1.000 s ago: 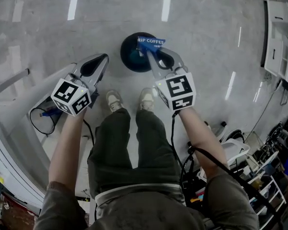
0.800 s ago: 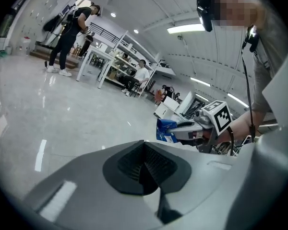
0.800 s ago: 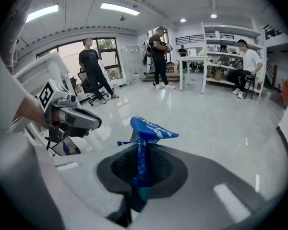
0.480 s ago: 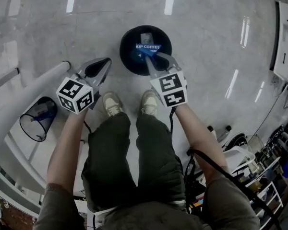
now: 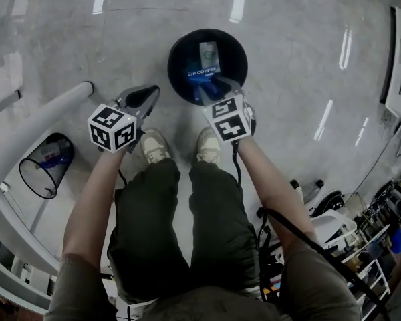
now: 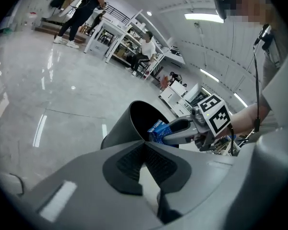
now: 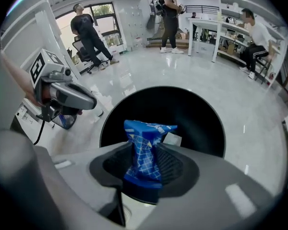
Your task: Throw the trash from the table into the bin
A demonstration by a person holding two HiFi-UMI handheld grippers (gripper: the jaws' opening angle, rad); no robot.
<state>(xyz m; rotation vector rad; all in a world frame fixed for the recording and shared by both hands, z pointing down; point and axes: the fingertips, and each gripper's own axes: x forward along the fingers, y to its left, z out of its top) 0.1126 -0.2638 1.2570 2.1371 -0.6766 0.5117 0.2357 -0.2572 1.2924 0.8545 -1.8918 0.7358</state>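
A black round bin (image 5: 177, 52) stands on the floor in front of my feet, with a pale packet (image 5: 209, 53) lying inside it. My right gripper (image 5: 210, 89) points steeply down over the bin's mouth. A blue coffee packet (image 7: 145, 147) stands between its jaws, which have just been opening and are now slack around it. The packet (image 5: 202, 75) hangs inside the bin's rim. To the left of the bin, my left gripper (image 5: 146, 93) is shut with nothing in it. The left gripper view shows the bin (image 6: 122, 128) and the packet (image 6: 157, 130) just ahead.
A wire mesh basket (image 5: 43, 169) holding something blue stands at the left, under a white table rail (image 5: 33, 129). My shoes (image 5: 154, 142) are just behind the bin. Cables and cluttered shelves fill the lower right. Several people and desks are far off across the room.
Both grippers have sunk toward the bin. The blue packet has gone from above the bin's near rim to inside its mouth, and the right jaws have parted around it.
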